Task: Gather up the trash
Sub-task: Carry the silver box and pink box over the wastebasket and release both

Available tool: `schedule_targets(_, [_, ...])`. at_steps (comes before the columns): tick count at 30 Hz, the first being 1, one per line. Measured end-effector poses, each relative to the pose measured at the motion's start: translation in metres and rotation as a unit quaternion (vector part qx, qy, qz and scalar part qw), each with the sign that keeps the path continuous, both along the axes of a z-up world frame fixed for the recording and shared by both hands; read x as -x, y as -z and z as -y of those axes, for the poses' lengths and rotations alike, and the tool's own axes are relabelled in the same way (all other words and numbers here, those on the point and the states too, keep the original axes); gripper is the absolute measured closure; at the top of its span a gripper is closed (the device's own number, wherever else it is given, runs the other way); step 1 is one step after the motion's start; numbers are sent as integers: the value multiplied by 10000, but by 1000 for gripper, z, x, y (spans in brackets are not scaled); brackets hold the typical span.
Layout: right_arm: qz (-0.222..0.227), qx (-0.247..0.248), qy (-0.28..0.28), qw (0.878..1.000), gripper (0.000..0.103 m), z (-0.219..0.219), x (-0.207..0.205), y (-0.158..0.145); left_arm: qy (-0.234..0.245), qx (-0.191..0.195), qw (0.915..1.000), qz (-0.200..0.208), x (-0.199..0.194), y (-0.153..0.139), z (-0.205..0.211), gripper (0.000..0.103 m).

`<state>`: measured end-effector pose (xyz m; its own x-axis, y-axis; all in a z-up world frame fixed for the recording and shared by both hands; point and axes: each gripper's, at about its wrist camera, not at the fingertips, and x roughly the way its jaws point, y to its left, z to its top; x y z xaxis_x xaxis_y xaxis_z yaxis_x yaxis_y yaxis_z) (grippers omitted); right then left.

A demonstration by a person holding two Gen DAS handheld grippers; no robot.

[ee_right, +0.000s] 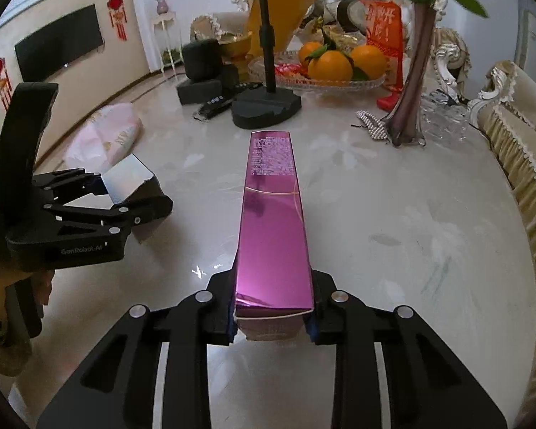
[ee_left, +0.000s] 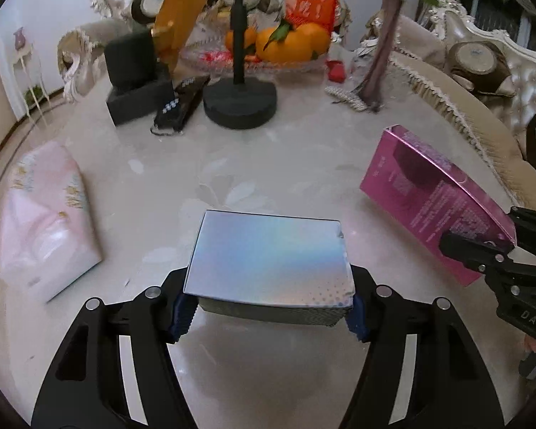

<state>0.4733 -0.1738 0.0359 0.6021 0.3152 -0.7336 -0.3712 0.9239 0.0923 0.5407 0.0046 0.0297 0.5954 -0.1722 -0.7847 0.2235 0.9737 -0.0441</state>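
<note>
A silver holographic box sits between the blue pads of my left gripper, which press on its two sides just above the pale marble table. The right wrist view shows the same box in the left gripper at the left. A long shiny pink carton points away from me, and my right gripper is shut on its near end. In the left wrist view that pink carton stands tilted at the right, held by the right gripper.
A pink tissue pack lies at the left. At the back stand a black stand base, a remote, a black box, a glass dish of oranges and a purple vase. A sofa borders the right edge.
</note>
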Motion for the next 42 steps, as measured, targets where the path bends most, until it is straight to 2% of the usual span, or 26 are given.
schedule_targets(5, [356,-178,-68,9992,77,9,72,-26,124,111,9994,300,70,-35,7,38])
schedule_targets(9, [571,-293,-216,9977,77,21,158,-38,220,242,9976,611,155,-57,7,38])
schedule_targets(12, [673,-373,-351,9964,77,31,234,-41,360,410,9954,782,241,-63,7,38])
schedule_targets(15, [600,-419,-415,9965,77,35,299,-33,465,530,9944,790,307,-55,10,38])
schedule_targets(17, [507,-351,-442,9971,77,35,335,-21,462,477,9950,745,355,-39,14,38])
schedule_targets(19, [227,-458,-415,9978,77,35,365,-2,407,366,9964,646,392,-18,19,38])
schedule_targets(21, [-137,-491,-343,9981,77,36,381,19,359,448,9977,348,424,10,22,38])
schedule_targets(24, [-722,-464,-218,9961,77,31,397,63,232,644,9974,-223,454,59,24,38])
schedule_targets(26, [-973,-169,-123,9950,77,24,401,96,101,654,9963,-556,462,93,25,38])
schedule_targets(30, [-1541,92,-123,9879,77,12,397,147,97,616,9911,-1177,473,154,37,38])
schedule_targets(35, [-1999,375,-51,9791,77,3,392,193,70,429,9868,-1560,465,195,41,38])
schedule_targets(39, [-2148,468,-46,9755,75,1,388,213,-109,336,9822,-1847,461,215,44,36])
schedule_targets(40, [-2155,510,-63,9752,62,0,388,214,-141,295,9818,-1873,459,218,44,33])
schedule_targets(41, [-2146,640,-43,9746,35,-2,386,216,-196,258,9814,-1893,458,220,43,27])
schedule_targets(42, [-2080,701,-12,9756,26,1,394,216,-288,158,9817,-1876,457,221,41,24])
